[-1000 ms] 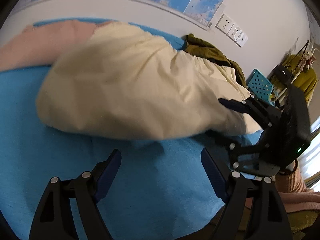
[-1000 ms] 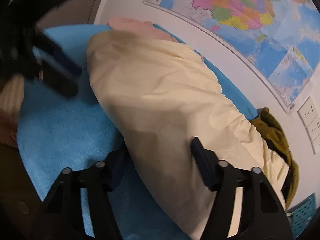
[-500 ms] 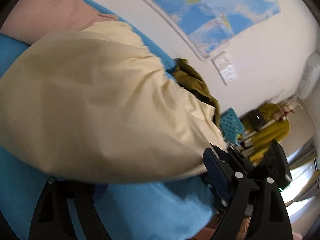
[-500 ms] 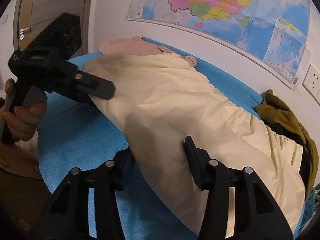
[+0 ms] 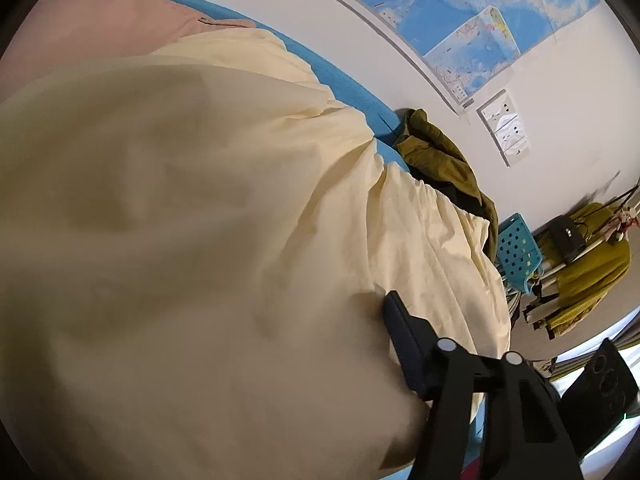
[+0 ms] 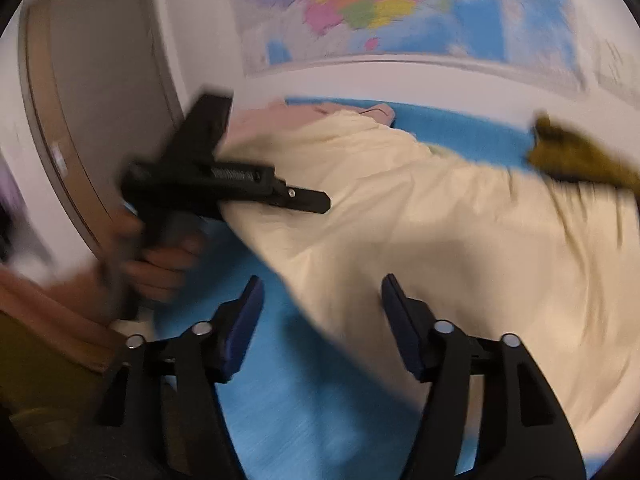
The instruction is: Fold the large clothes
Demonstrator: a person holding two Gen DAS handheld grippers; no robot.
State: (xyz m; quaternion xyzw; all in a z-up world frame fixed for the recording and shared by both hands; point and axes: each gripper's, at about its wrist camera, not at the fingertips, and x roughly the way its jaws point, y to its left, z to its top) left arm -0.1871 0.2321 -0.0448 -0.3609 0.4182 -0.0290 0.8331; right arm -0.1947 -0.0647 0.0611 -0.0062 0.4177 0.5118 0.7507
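Right gripper (image 6: pixel 322 328) jaws spread, just widened, blue cloth (image 6: pixel 320 400) beneath, cream garment (image 6: pixel 460 240) edge beside. Left gripper (image 6: pixel 304 200) just narrowing over garment edge; grip unclear. Garment on blue cloth; beyond garment, pink garment (image 5: pixel 100 28), olive garment (image 5: pixel 436 156).

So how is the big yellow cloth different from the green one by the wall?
The cream-yellow garment is pale and spread wide across the blue cover; the olive-green garment is dark and bunched in a small heap. The cream-yellow garment lies in the middle, while the olive-green garment sits at the far edge beside the wall. Both are soft, rumpled clothes lying on the blue cover.
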